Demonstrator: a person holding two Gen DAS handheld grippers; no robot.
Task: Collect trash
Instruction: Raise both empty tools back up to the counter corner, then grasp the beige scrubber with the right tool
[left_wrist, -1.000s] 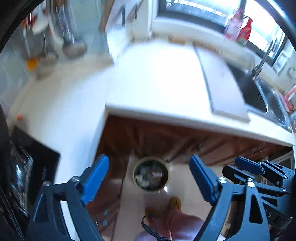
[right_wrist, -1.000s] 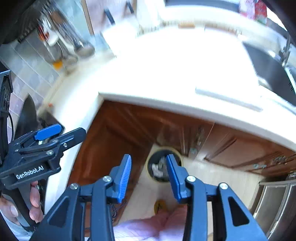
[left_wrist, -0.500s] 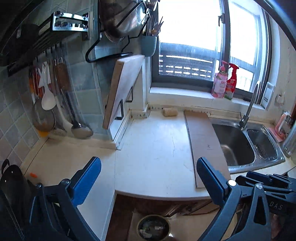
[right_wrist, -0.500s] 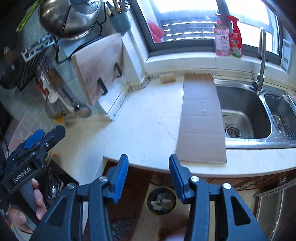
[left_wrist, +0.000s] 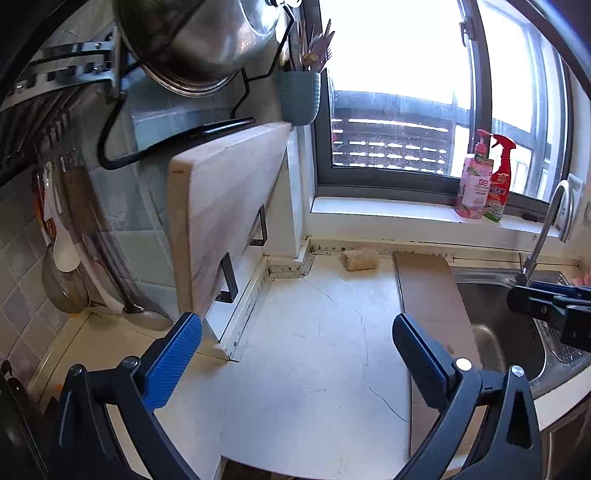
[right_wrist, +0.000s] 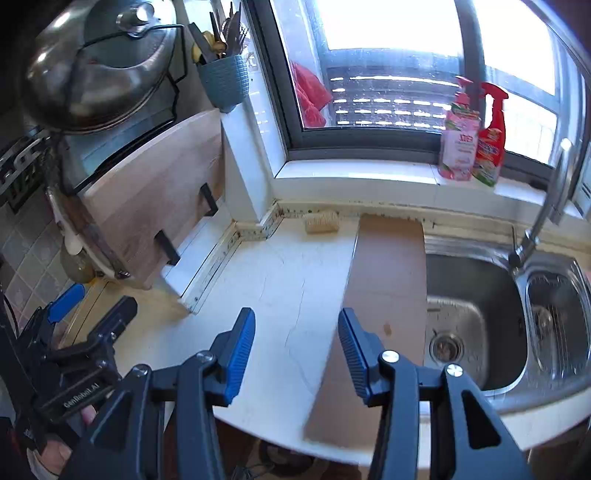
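Observation:
My left gripper (left_wrist: 297, 338) is open and empty, held above the white counter (left_wrist: 314, 362). My right gripper (right_wrist: 296, 332) is open and empty, held above the counter's front edge (right_wrist: 280, 295). A small tan scrubber-like lump (left_wrist: 361, 259) lies at the back of the counter under the window; it also shows in the right wrist view (right_wrist: 322, 222). A flat brown cardboard sheet (right_wrist: 384, 288) lies on the counter beside the sink, also in the left wrist view (left_wrist: 428, 295). The dark rim of the trash bin (right_wrist: 284, 459) shows on the floor below the counter edge.
A steel sink (right_wrist: 476, 317) with a tap (right_wrist: 546, 206) is at the right. A wooden cutting board (left_wrist: 221, 218) leans in a rack at the left, with a pot lid (left_wrist: 195, 40) and utensil cup (left_wrist: 300, 98) above. Two spray bottles (left_wrist: 484, 177) stand on the windowsill.
Both grippers have swung up from pointing down at the floor bin to facing the counter and window, and moved closer over the counter. Both stay open and empty.

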